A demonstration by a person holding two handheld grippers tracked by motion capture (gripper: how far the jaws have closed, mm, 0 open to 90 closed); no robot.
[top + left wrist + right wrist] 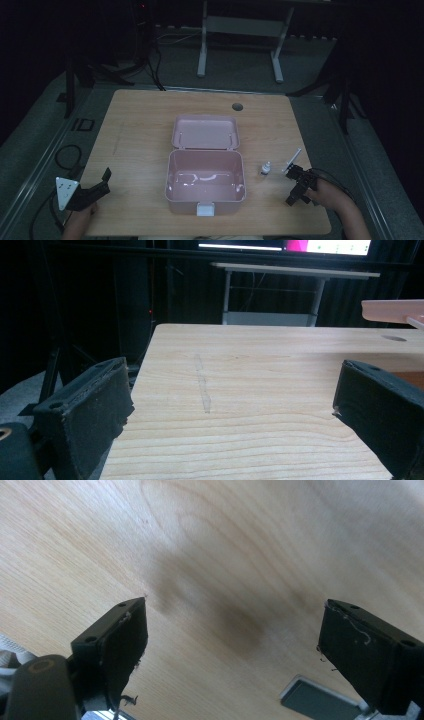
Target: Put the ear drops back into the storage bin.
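Note:
An open pink plastic box (205, 197) sits mid-table, its lid (205, 132) laid back behind it, and I cannot make out anything inside. Right of it stand a small white bottle (265, 168) and a thin white stick-like item (292, 159). My right gripper (296, 179) hovers just right of the bottle, tilted down at the bare wood. In the right gripper view its jaws (232, 620) are open with nothing between them. My left gripper (102, 181) rests near the front left corner. Its jaws (235, 385) are open and empty, facing across the table.
The wooden table (140, 125) has a round cable hole (237, 106) at the back. An edge of the pink lid (395, 310) shows at the right of the left gripper view. A grey flat piece (320, 700) lies below the right jaws. Stands and cables surround the table.

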